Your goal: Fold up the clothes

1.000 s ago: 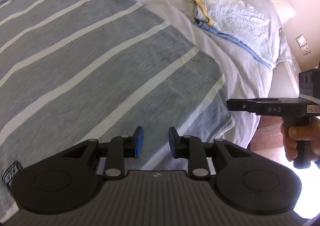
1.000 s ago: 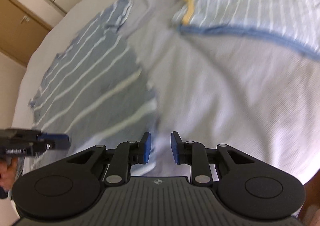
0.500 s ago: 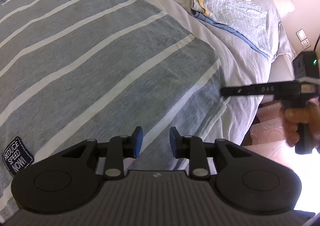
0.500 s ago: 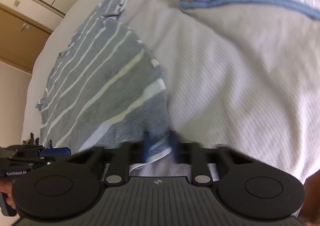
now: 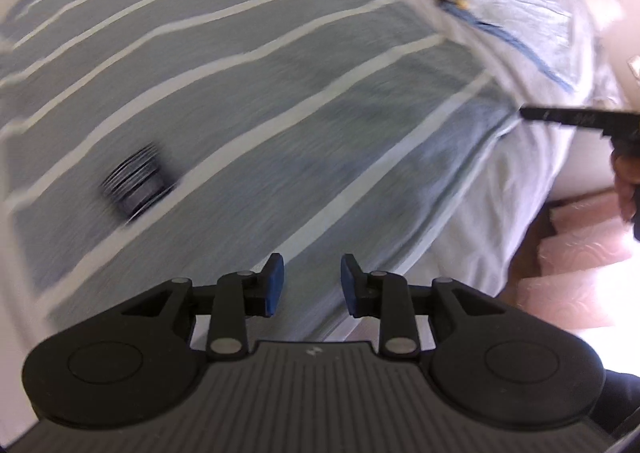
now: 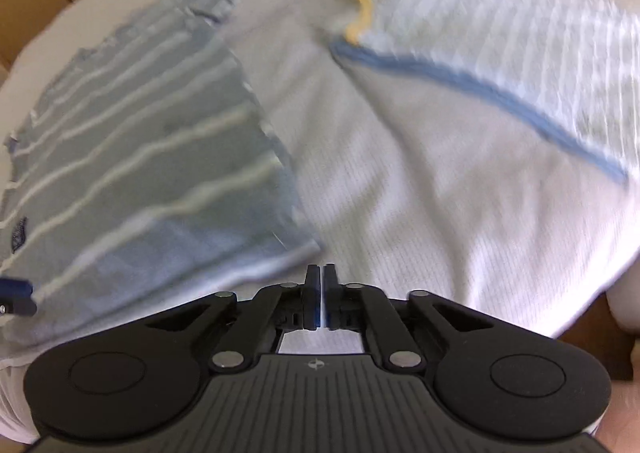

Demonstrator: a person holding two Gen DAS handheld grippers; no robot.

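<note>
My left tongs (image 5: 311,285) gape wide over the limp, light striped shirt (image 5: 248,101); my right tongs (image 6: 320,295) look pinched on its hem corner.

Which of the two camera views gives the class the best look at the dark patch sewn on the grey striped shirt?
The left wrist view. There the dark patch sits large and unobstructed on the grey striped shirt, though motion blur makes its lettering unreadable. The right wrist view shows the patch only as a small, partly cropped shape at the left edge.
</note>
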